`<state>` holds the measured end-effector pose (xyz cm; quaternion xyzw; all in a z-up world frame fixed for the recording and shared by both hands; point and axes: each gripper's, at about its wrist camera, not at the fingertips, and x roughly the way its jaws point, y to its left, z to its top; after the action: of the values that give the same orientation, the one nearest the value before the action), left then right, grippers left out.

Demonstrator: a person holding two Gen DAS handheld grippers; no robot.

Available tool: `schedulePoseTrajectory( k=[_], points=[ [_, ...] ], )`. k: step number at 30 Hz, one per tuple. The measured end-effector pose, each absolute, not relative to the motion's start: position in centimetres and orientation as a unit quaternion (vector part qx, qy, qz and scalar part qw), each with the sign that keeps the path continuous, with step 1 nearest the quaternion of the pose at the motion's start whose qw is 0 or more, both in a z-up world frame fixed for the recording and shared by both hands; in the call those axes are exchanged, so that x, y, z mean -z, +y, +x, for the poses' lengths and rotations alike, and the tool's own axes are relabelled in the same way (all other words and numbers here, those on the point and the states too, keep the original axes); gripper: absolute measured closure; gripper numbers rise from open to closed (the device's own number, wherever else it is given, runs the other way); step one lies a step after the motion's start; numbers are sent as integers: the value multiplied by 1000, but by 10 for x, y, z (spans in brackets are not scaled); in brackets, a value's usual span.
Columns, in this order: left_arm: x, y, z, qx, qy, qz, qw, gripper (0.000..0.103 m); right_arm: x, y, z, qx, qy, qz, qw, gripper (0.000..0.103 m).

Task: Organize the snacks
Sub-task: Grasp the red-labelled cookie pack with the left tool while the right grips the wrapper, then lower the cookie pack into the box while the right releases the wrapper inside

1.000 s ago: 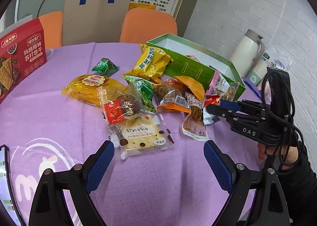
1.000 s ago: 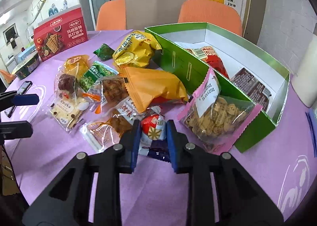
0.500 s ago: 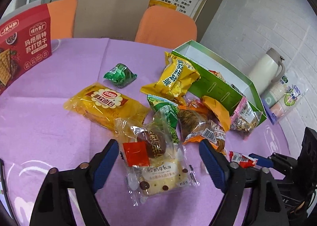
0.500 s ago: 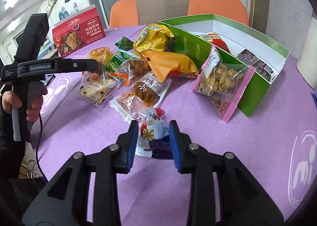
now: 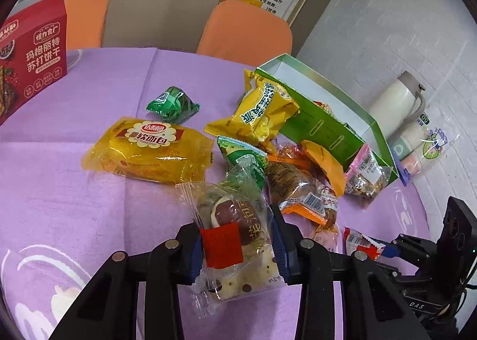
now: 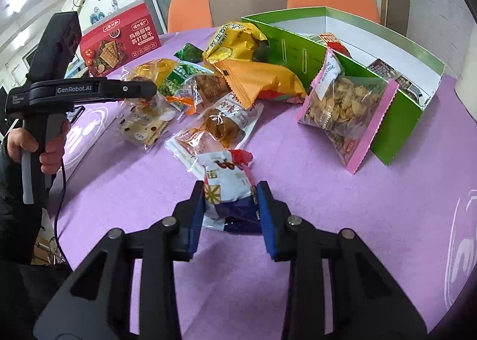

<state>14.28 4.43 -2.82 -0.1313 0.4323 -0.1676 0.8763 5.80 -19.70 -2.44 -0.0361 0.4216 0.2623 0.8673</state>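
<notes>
A heap of snack packets lies on the purple tablecloth (image 5: 74, 191) beside an open green box (image 5: 328, 128) that holds a few packets. My left gripper (image 5: 237, 246) is shut on a clear packet with a brown pastry and a red label (image 5: 229, 217), which rests on a spotted biscuit packet (image 5: 238, 283). In the right wrist view the left gripper (image 6: 140, 91) sits over that spot. My right gripper (image 6: 231, 211) is shut on a small white, red and blue packet (image 6: 226, 182), just in front of the heap. A pink-edged bag of chips (image 6: 342, 104) leans on the green box (image 6: 396, 119).
A red cracker box (image 5: 32, 56) stands at the far left. A white thermos (image 5: 396, 104) and a sleeve of paper cups (image 5: 417, 146) sit behind the green box. Orange chairs (image 5: 244, 29) and a brown paper bag (image 5: 161, 12) stand beyond the table. A person's hand (image 6: 29, 143) grips the left handle.
My left gripper moved forward and closed from wide open onto the pastry packet. My right gripper drew the small packet back from the heap toward the table's near side.
</notes>
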Motion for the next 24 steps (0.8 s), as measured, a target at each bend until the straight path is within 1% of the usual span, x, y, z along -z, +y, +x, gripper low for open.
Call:
schedulePoseTrajectory(
  k=[7,14,19,24],
  points=[
    [-25,32,128,209,379,-116,894,64,-21,-206,56,-271,364,-20,891,67],
    [-60,-10,161,247,350,-109,897,64,-66,-232,84,-215,298,6,930,67],
    [-68,-45,201,258,347,-117,894,64,-70,-258,118,-165,291,37,942,67],
    [-56,-81,240,268,365,-120,883,64,-56,-279,150,-125,306,55,942,67]
  ],
)
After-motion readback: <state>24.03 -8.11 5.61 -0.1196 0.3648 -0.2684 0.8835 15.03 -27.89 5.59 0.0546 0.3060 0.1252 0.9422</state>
